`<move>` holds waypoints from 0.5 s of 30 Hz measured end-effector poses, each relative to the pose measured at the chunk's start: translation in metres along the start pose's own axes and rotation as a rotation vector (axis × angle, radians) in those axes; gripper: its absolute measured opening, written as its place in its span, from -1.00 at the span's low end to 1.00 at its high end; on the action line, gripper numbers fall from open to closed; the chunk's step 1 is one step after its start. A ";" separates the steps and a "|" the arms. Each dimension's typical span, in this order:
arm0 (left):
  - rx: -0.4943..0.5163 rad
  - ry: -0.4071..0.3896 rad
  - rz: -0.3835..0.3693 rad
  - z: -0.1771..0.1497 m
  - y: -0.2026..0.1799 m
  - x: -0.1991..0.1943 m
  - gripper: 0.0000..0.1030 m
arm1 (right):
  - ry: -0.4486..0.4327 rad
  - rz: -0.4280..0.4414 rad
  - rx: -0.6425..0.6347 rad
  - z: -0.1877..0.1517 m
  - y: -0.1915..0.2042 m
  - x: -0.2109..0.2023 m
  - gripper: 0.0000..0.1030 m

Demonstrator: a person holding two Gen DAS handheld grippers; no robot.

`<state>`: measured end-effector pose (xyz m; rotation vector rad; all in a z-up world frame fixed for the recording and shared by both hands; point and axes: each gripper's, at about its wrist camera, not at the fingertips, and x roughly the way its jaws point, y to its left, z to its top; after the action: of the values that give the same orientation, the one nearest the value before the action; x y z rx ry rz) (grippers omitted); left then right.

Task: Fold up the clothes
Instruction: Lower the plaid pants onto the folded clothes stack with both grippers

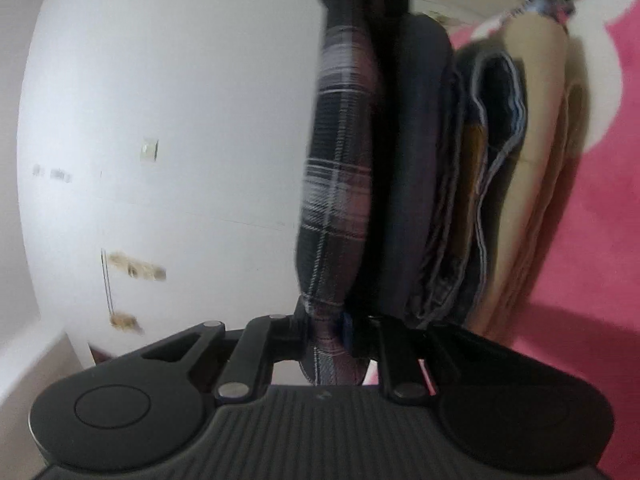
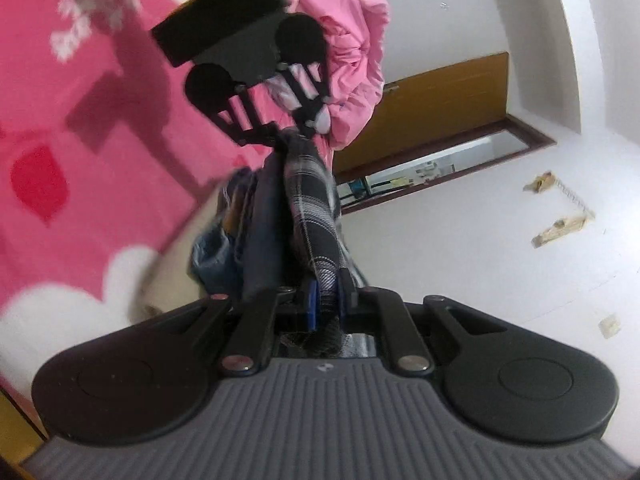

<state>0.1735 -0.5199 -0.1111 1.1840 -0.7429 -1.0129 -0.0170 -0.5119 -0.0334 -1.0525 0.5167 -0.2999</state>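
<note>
A dark plaid garment [image 1: 340, 184] hangs stretched between my two grippers. My left gripper [image 1: 340, 328] is shut on one end of it. My right gripper [image 2: 326, 292] is shut on the other end of the plaid garment [image 2: 316, 216]. The left gripper [image 2: 288, 128] also shows in the right wrist view, clamped on the far end of the cloth. Beside the plaid garment lies a stack of folded clothes [image 1: 472, 184], with dark blue, denim and beige pieces, on a pink bedcover [image 1: 600, 184].
A pink garment [image 2: 352, 52] is bunched behind the left gripper. A white wall [image 1: 160, 120] with tape marks fills one side. A brown door frame [image 2: 432, 120] is in the right wrist view. The pink bedcover [image 2: 80, 140] has white and red shapes.
</note>
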 end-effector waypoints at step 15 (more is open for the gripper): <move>-0.376 0.041 -0.112 0.033 0.060 -0.066 0.32 | -0.149 0.275 1.398 -0.118 -0.073 -0.041 -0.52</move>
<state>0.1328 -0.4678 -0.0424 0.9231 -0.4322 -1.1590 -0.1144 -0.6148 -0.0047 0.3531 0.1999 -0.2519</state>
